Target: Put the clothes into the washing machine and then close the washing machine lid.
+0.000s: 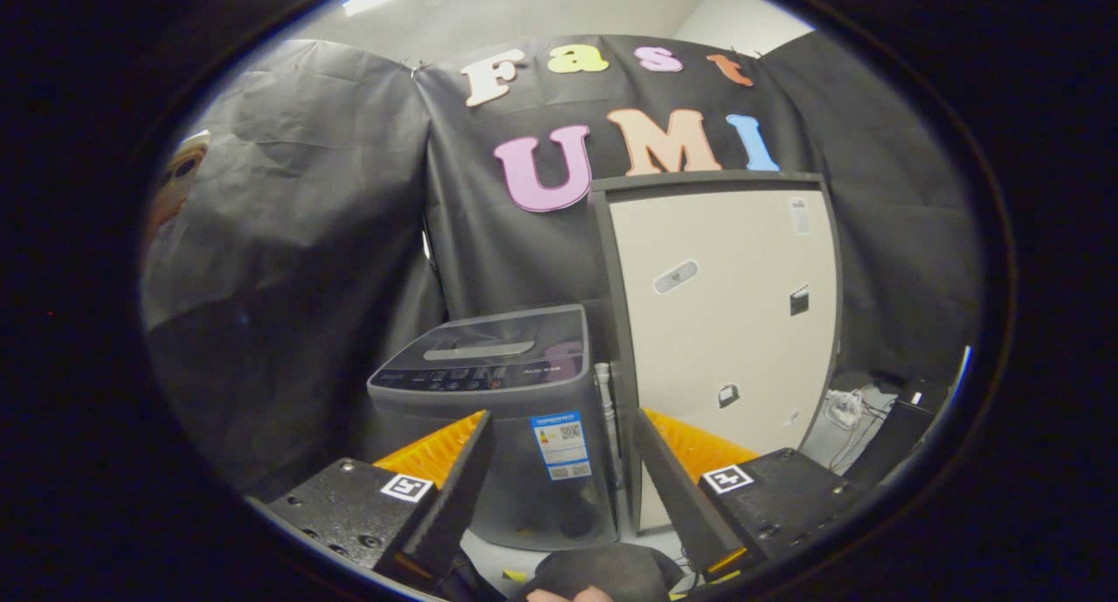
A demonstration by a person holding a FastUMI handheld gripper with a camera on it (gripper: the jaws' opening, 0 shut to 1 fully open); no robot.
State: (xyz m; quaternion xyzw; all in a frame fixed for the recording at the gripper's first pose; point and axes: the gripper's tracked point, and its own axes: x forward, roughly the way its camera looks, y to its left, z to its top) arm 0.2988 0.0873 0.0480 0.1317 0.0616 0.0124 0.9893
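Observation:
A grey top-loading washing machine (498,410) stands on the floor beyond my fingers, its dark glossy lid (489,350) lying flat and shut. My gripper (561,427) is open, held above the floor and well short of the machine, with nothing between its fingers (454,488). Low down between the fingers, close to the camera, a dark bundle (603,571) shows, with a bit of a person's hand under it; I cannot tell if it is clothing.
A tall beige cabinet (725,322) with a dark frame stands right beside the machine, on its right. A white hose (604,410) runs down between them. Cables and a white plug (843,407) lie on the floor at the right. Black cloth walls close the booth.

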